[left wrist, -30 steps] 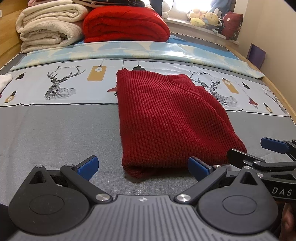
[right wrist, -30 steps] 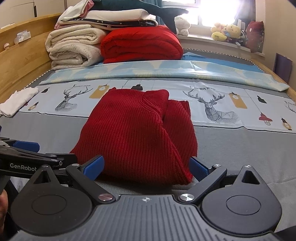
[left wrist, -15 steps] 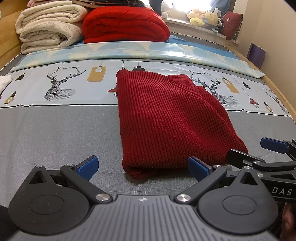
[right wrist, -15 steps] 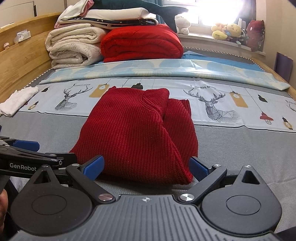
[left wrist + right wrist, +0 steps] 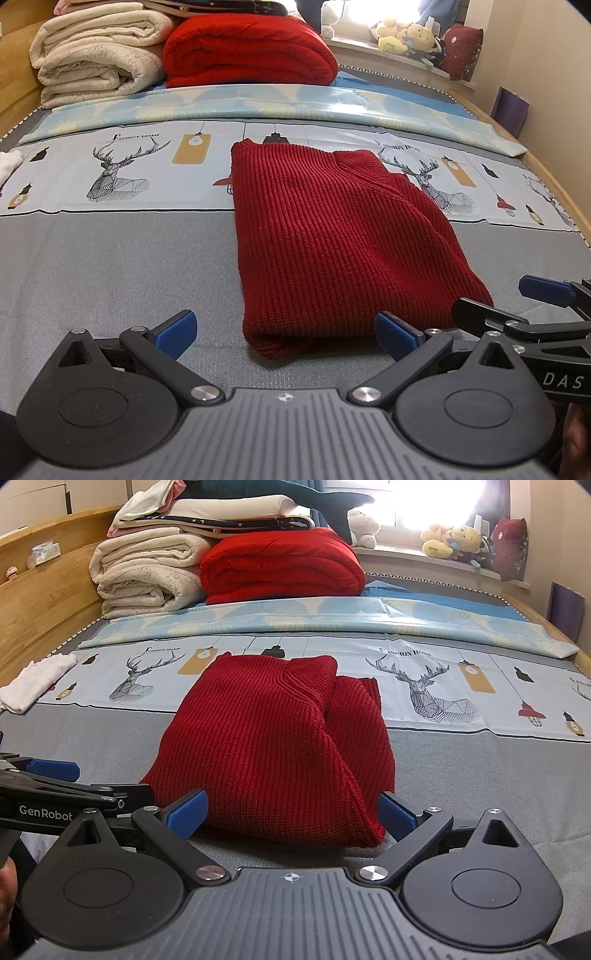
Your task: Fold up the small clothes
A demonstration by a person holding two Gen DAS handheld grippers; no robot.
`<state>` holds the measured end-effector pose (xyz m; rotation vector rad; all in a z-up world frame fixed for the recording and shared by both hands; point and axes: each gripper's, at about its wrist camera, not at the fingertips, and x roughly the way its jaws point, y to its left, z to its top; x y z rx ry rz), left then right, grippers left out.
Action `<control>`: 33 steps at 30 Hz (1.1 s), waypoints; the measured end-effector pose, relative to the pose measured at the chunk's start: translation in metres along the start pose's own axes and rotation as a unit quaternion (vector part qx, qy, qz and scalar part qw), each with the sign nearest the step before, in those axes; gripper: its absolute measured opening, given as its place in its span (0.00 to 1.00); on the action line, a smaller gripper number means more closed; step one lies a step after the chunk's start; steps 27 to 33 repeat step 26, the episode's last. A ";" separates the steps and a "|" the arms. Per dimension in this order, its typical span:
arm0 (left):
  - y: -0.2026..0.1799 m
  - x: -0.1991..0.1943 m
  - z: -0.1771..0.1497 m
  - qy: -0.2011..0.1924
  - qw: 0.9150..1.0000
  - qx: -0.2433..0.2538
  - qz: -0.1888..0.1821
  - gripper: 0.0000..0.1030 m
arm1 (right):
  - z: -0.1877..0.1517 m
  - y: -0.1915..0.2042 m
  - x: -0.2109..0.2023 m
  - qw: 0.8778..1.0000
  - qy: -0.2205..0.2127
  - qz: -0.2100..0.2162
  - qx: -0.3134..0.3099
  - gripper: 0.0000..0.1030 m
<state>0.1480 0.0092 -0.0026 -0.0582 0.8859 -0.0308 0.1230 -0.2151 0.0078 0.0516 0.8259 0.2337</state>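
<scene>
Presently: red knit sweater [image 5: 332, 236], folded to a compact rectangle on the grey bedspread [image 5: 110, 266], apparently near finished; left gripper [image 5: 284, 330] and right gripper [image 5: 291, 812] both spread wide, empty, at its near edge.

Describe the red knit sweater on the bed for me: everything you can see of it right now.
The red knit sweater is a dark red, ribbed, thick-looking knit, folded into a rough rectangle with a rounded fold at its near edge. It lies flat on the bed cover, spanning the grey band and the deer print. In the right wrist view a folded part, perhaps a sleeve, shows along its right side. Both open grippers sit just short of it; neither holds it.
</scene>
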 end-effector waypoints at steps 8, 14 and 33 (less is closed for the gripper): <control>-0.001 -0.001 0.003 -0.002 1.000 0.002 -0.001 1.00 | 0.000 0.000 0.000 1.000 0.001 0.001 0.002 0.95; -0.001 -0.001 0.004 -0.003 1.000 0.003 -0.002 1.00 | 0.000 0.000 0.000 1.000 0.001 0.001 0.003 0.95; -0.001 -0.001 0.005 -0.007 1.000 0.004 -0.003 1.00 | 0.000 0.002 0.000 1.000 0.001 0.001 0.007 0.95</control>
